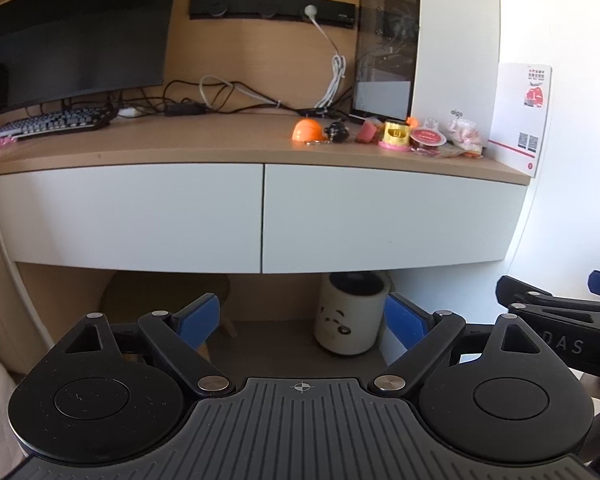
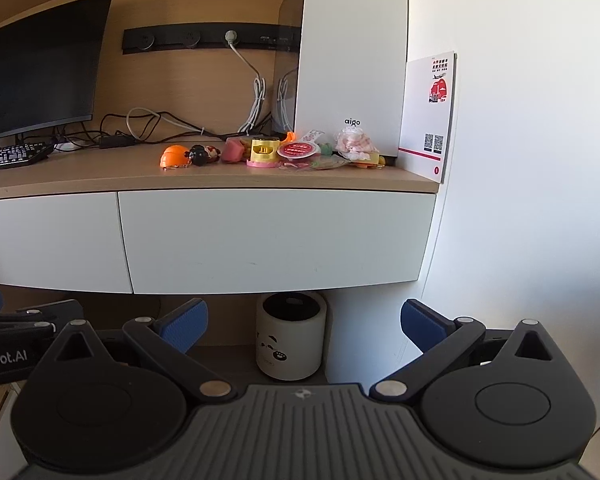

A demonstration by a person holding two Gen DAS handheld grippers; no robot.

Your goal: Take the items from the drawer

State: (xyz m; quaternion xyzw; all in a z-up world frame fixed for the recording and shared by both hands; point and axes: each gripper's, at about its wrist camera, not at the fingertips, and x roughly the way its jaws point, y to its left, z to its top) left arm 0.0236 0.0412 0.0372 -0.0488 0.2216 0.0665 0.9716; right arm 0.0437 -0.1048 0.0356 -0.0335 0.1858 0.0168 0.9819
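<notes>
Evidently shut flush — two flat white handleless drawer fronts [image 2: 276,240] under the wooden desk top [image 1: 180,140]; contents hidden. Left gripper [image 1: 302,320] and right gripper [image 2: 304,326]: spread wide, empty, well short. No lip — pads could slip, or scatter the small orange toy [image 2: 174,157] above.

Monitor [image 1: 80,32] cut by left edge, drawer [image 2: 276,240] contents hidden behind shut front, poster [image 2: 430,116] print unreadable

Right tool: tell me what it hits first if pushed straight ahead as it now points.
Probably the panda-face bin under the desk: it sits in the gap between the open fingers of the right tool. The closed right drawer lies above that line. Depth is unclear in this view.
</notes>
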